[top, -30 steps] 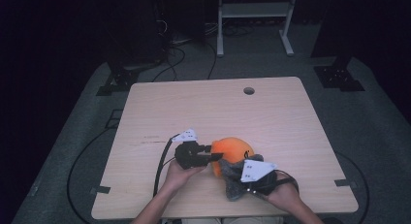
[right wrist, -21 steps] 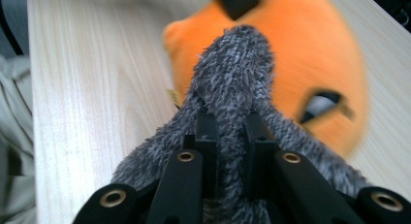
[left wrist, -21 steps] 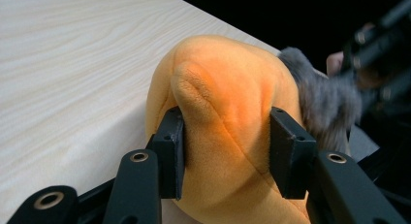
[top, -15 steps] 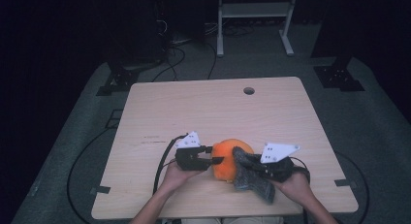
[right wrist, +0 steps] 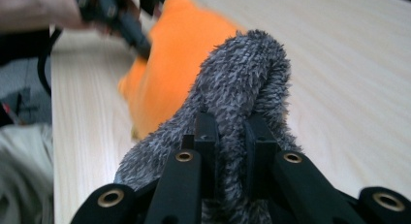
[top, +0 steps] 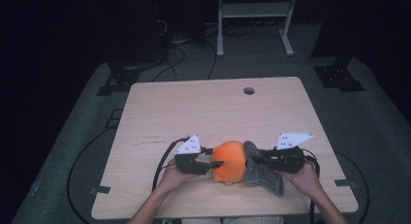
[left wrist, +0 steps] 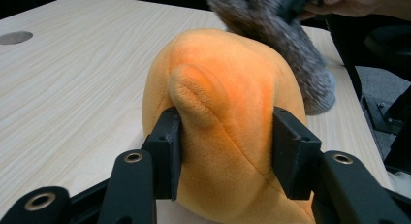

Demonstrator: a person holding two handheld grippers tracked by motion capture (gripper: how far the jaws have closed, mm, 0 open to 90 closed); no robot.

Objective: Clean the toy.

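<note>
Rounded orange plush toy (top: 229, 162), soft short-pile fabric with stitched seams and a raised fold, sits near the front edge of the pale wood-grain laminate table (top: 203, 112), between the two hands. Shaggy grey fuzzy cloth (top: 261, 171), long-pile and sock-like, lies against the plush's right side and drapes onto the tabletop. Left gripper (left wrist: 225, 149): its jaws have just been opening a little, but the black pads still press both sides of the orange plush, pinching a bulge of it. Right gripper (right wrist: 227, 136): jaws nearly together, clamped on a fold of the grey cloth. Round cable hole (top: 249, 90) in the table's far side. White three-cornered plates with dot marks sit on top of both grippers; no readable writing.
</note>
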